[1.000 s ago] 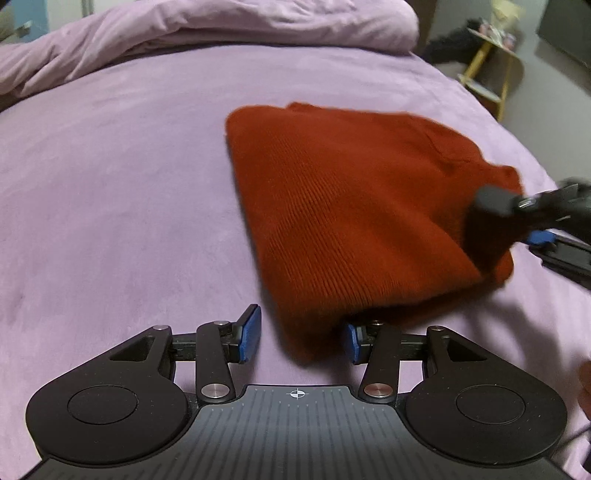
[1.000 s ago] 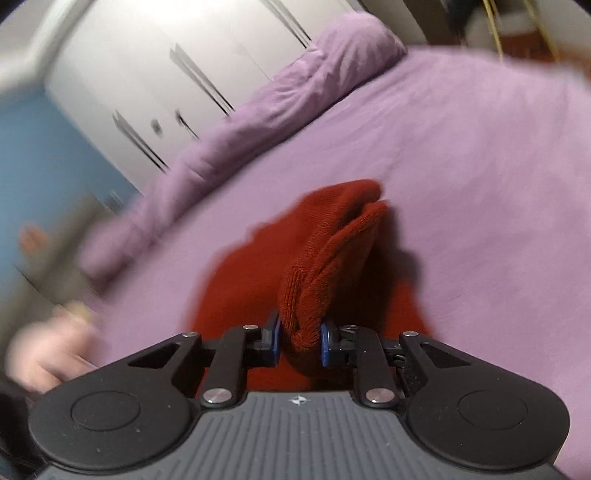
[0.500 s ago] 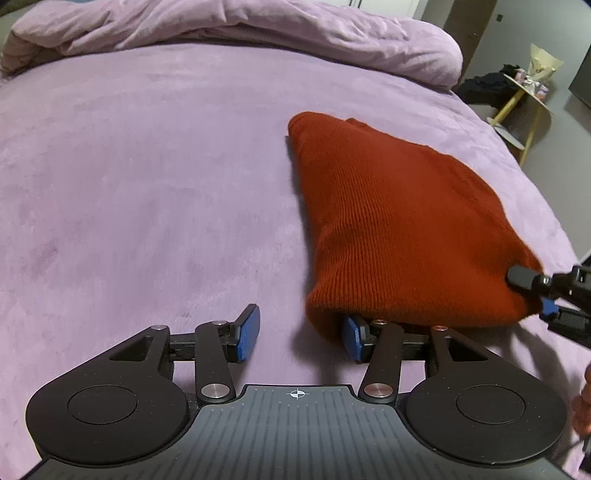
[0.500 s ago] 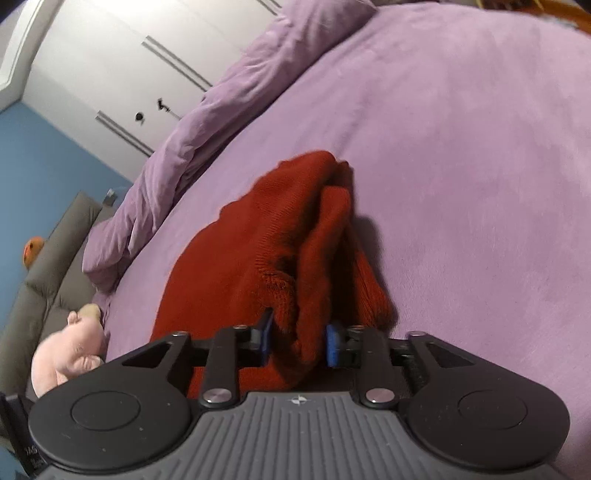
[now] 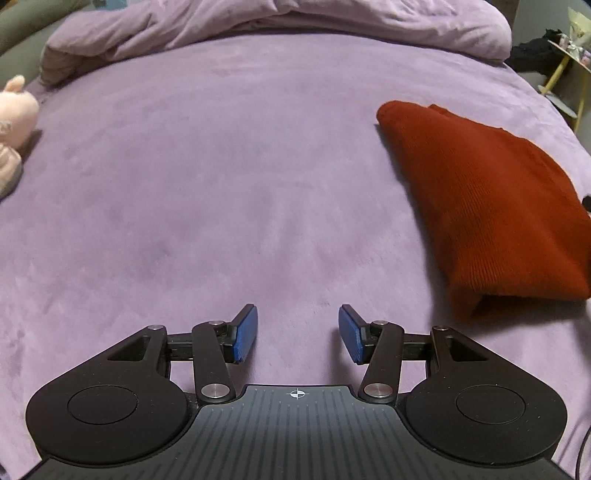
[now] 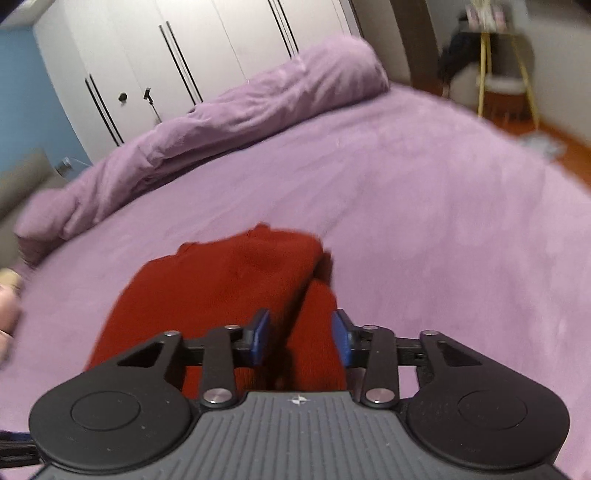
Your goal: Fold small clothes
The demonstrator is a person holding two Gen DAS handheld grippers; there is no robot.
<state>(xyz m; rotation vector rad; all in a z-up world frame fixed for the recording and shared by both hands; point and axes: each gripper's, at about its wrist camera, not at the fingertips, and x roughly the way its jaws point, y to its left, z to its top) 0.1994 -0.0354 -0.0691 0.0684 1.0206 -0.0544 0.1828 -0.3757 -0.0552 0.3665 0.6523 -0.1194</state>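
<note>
A rust-red knit garment (image 5: 484,206) lies folded on the purple bed (image 5: 221,184), at the right of the left wrist view. My left gripper (image 5: 297,334) is open and empty, to the left of the garment and apart from it. In the right wrist view the garment (image 6: 236,280) lies just ahead of my right gripper (image 6: 300,338). That gripper is open, and a red fold sits loosely between its blue pads (image 6: 341,339).
A rolled purple duvet (image 5: 280,22) lies along the far edge of the bed. A pink plush toy (image 5: 14,114) sits at the left edge. White wardrobe doors (image 6: 184,62) and a yellow-legged side table (image 6: 506,74) stand beyond the bed.
My right gripper has opened and let go of the garment's fold. My left gripper has drawn away to the left, so the garment now lies off to its right.
</note>
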